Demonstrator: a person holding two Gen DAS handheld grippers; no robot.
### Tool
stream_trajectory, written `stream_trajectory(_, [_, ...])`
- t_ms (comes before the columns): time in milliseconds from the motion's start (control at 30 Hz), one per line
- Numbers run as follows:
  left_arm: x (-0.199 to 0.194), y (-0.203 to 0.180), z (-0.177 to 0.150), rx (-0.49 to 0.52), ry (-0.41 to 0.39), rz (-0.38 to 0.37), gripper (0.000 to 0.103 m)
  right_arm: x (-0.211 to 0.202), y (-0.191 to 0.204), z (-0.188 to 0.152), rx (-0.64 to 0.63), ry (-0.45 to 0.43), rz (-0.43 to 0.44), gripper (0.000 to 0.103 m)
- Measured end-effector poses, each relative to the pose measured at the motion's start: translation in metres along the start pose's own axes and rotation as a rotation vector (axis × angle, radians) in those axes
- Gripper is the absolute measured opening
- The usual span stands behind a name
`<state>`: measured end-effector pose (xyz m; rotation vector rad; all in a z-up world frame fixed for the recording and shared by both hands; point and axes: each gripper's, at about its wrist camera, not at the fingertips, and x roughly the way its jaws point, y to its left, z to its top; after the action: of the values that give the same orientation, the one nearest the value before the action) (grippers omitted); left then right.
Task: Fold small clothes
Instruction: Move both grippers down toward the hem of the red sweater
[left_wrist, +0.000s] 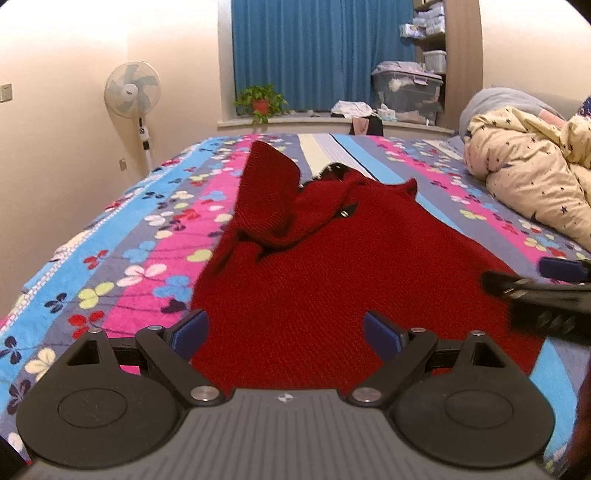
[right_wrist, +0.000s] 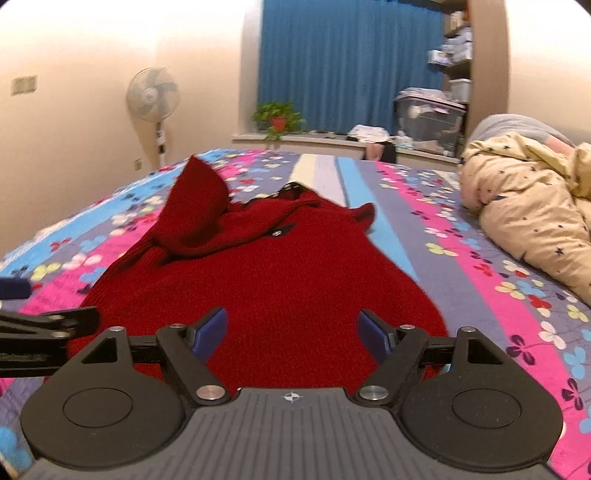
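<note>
Floral striped bedspread (left_wrist: 122, 236) under rumpled dark-red knit sweater (left_wrist: 317, 280), one sleeve folded inward, each hand-held gripper (left_wrist: 284, 332) (right_wrist: 291, 332) released.

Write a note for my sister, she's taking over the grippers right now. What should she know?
Left gripper: open, holding nothing, over the near hem of the red sweater.
Right gripper: open, holding nothing, over the same hem.
Sweater: spread on the flowered bedspread, one sleeve flopped across its chest.
Done: no tidy fold yet.
Left: all the folding.
</note>
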<state>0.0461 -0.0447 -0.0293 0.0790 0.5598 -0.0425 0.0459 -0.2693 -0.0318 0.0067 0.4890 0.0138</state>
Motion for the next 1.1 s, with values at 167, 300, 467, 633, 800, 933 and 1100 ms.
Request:
stream_trajectory(167, [0.005,0.041,0.034,0.016,-0.018,-0.053,0.064,-0.007,-0.054,0.034,0.107,-0.059,0.024,0.077])
stream_trajectory(300, [0.032,0.083,0.060,0.106,0.005,-0.111,0.043,0.008,-0.106,0.059,0.084,-0.076,-0.018,0.047])
stream_trajectory(467, [0.097,0.129,0.035,-0.011,0.289,-0.089,0.037,0.075,-0.173,0.048,0.173,0.095,-0.078,0.038])
stream_trajectory(633, [0.135,0.136,0.018,-0.181,0.550,-0.184,0.040,0.144,-0.199,0.014,0.306,0.356,-0.033,0.047])
stream_trajectory(800, [0.138,0.112,-0.006,-0.085,0.655,-0.257,0.053,0.187,-0.198,-0.008,0.317,0.471,-0.057,0.062])
stream_trajectory(933, [0.132,0.097,-0.015,0.026,0.633,-0.268,0.057,0.197,-0.189,-0.006,0.311,0.463,-0.062,0.067])
stream_trajectory(1100, [0.125,0.094,-0.019,0.055,0.631,-0.272,0.058,0.200,-0.171,0.000,0.246,0.445,-0.034,0.053])
